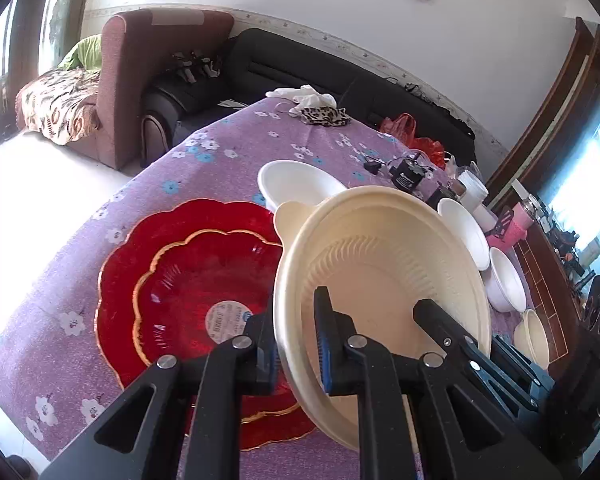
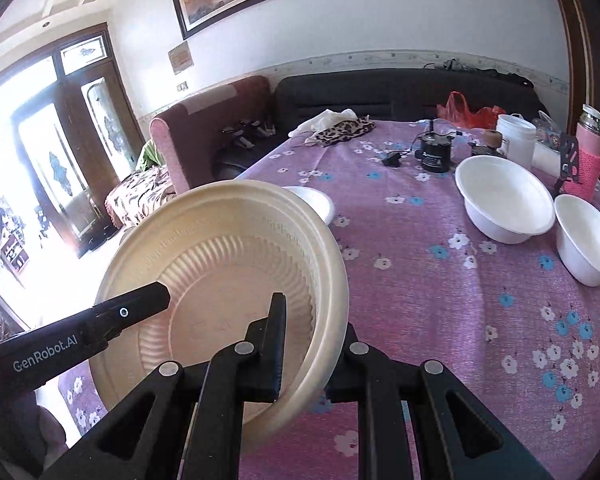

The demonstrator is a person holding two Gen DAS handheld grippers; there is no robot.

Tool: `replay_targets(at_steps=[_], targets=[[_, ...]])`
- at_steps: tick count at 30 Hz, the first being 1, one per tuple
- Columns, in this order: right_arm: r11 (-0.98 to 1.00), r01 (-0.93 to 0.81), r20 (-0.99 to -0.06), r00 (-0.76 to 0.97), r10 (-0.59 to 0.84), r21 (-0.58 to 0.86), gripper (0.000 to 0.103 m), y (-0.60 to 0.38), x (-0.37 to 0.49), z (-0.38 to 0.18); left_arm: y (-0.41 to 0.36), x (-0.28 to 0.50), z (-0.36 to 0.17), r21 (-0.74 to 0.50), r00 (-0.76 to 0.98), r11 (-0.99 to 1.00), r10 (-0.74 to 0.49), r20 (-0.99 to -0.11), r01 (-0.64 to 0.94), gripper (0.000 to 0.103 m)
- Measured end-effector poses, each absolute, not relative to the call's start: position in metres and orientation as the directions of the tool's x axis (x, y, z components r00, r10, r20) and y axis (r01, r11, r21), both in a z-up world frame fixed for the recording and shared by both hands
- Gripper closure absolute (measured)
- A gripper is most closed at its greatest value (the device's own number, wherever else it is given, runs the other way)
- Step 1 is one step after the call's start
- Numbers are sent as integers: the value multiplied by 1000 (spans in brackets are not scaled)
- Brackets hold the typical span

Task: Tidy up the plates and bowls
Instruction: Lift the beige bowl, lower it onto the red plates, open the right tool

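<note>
A cream ribbed bowl hangs tilted above the purple flowered tablecloth, held by both grippers on opposite sides of its rim. My left gripper is shut on the rim's left side, one finger inside and one outside. My right gripper is shut on the right side of the same bowl. Under and left of the bowl, a small red scalloped plate lies on a larger red plate. A white bowl stands behind them.
Two white bowls stand at the table's right. A cream bowl sits by the right edge. A black device, white tub, pink flask and leopard cloth lie at the back. Sofas stand beyond.
</note>
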State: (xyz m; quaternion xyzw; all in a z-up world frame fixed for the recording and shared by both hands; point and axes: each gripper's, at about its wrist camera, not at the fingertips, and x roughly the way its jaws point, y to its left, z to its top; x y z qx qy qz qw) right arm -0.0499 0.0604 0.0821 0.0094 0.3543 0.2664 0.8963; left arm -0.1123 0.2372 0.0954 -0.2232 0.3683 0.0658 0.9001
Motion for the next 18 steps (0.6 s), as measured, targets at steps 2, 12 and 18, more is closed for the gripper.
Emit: replay_targets(at_steps=[2,12,18], targets=[[851,-486,-635,598,489,198,87,72,-49,81,247,-116,94,-358,721,884,-36,-692,-300,89],[829,-539,-682,551,481,149,87,118,-45,64,285,-118,69,-348,687,854,16,-727,-388,89],[827,-535,-722,503,475,171,87,132,-30,45,294,-108,53,-316,652,855,33,-757,-411,89]])
